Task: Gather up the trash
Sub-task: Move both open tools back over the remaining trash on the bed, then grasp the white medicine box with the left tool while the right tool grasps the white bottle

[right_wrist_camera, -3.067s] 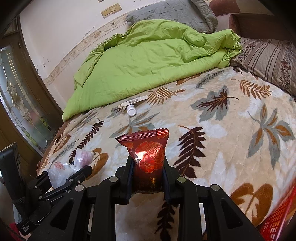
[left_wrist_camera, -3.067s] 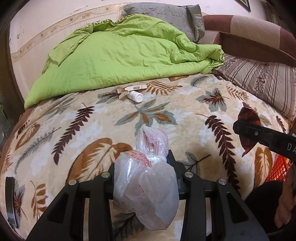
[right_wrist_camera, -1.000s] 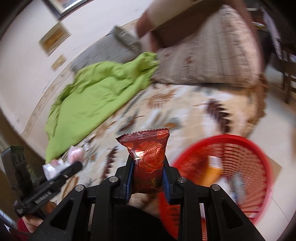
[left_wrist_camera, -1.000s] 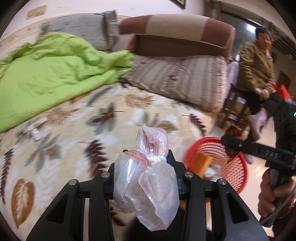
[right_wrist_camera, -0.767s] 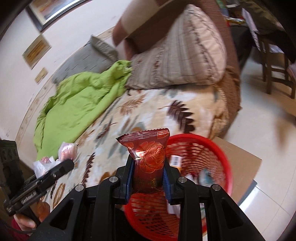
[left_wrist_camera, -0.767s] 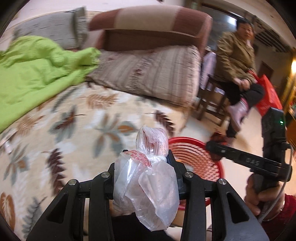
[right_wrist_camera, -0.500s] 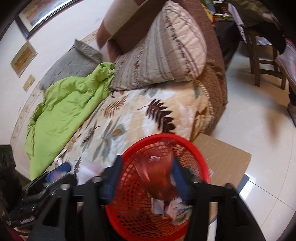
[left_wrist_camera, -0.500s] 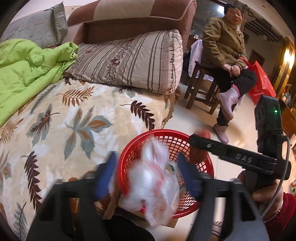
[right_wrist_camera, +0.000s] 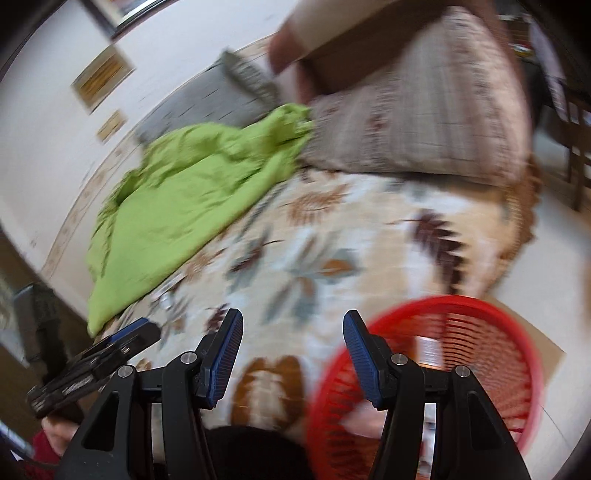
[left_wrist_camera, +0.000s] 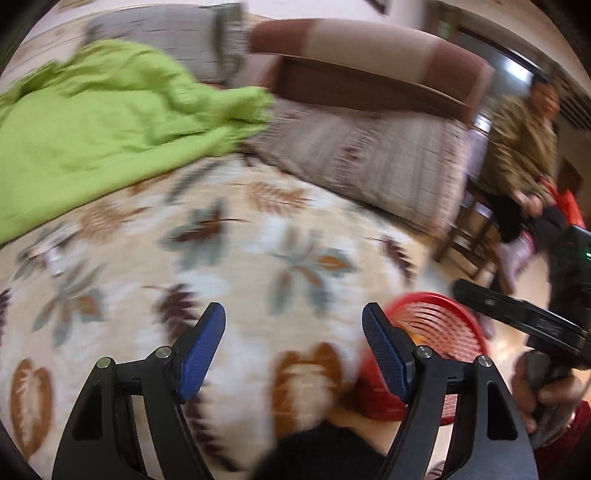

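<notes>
Both tools, left [left_wrist_camera: 293, 347] and right [right_wrist_camera: 293, 352], gape wide and empty beside the red basket [right_wrist_camera: 517, 376] holding blurred trash.

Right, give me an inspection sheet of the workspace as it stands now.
Surface: bed with leaf-print blanket; the frames are motion-blurred.
Job's things: red basket on the floor beside the bed, with some items inside, too blurred to name; small pale items on the blanket near the quilt, also too blurred to name.
Clutter: green quilt, striped pillow, grey pillow.
Grippers: left tool open, nothing held; right tool open, nothing held.
Cables: nothing seen.
Surroundings: padded headboard, seated person, wooden chair, tiled floor.
</notes>
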